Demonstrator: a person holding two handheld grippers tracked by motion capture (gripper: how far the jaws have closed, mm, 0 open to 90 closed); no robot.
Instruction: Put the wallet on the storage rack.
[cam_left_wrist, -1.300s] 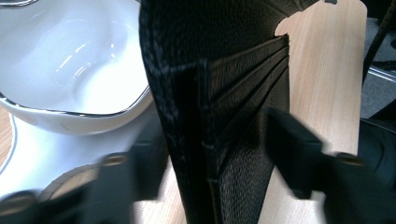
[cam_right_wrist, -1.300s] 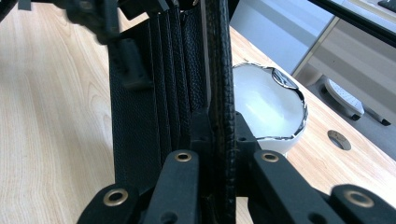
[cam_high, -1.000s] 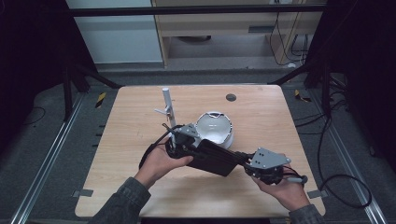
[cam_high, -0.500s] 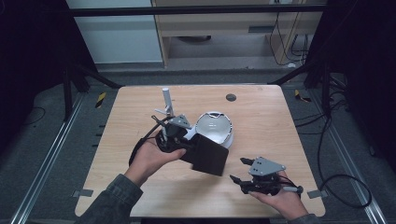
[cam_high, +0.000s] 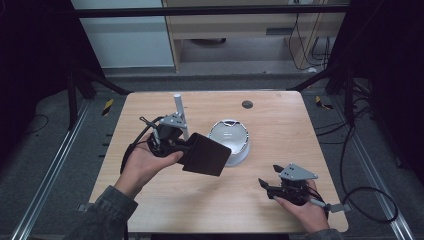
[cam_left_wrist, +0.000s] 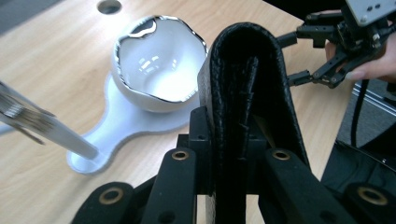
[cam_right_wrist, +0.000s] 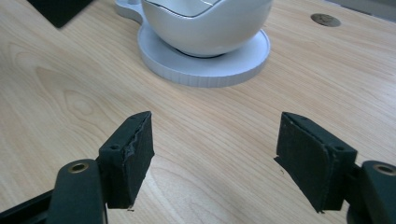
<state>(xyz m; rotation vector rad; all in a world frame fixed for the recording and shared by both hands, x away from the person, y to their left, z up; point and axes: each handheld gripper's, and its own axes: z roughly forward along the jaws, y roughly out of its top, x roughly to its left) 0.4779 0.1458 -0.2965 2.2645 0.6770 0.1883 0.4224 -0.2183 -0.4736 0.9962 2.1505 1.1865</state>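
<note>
At the left centre of the high view, the left tool (cam_high: 186, 146) is clenched on a folded black leather wallet (cam_high: 206, 154), lifted off the pale wooden surface (cam_high: 280, 125) and overlapping the left edge of a glossy white egg-shaped bowl (cam_high: 229, 141). The left gripper view shows the wallet (cam_left_wrist: 245, 88) edge-on between the jaws, with the bowl (cam_left_wrist: 156, 63) on its flat white base (cam_left_wrist: 123, 126) just beyond to the left. A white upright post (cam_high: 178, 107) stands behind the left hand (cam_high: 145, 162). At the lower right, well apart, the right tool (cam_high: 269, 182) is released, jaws spread wide over bare wood. A small dark round hole (cam_high: 247, 104) sits near the far edge.
</note>
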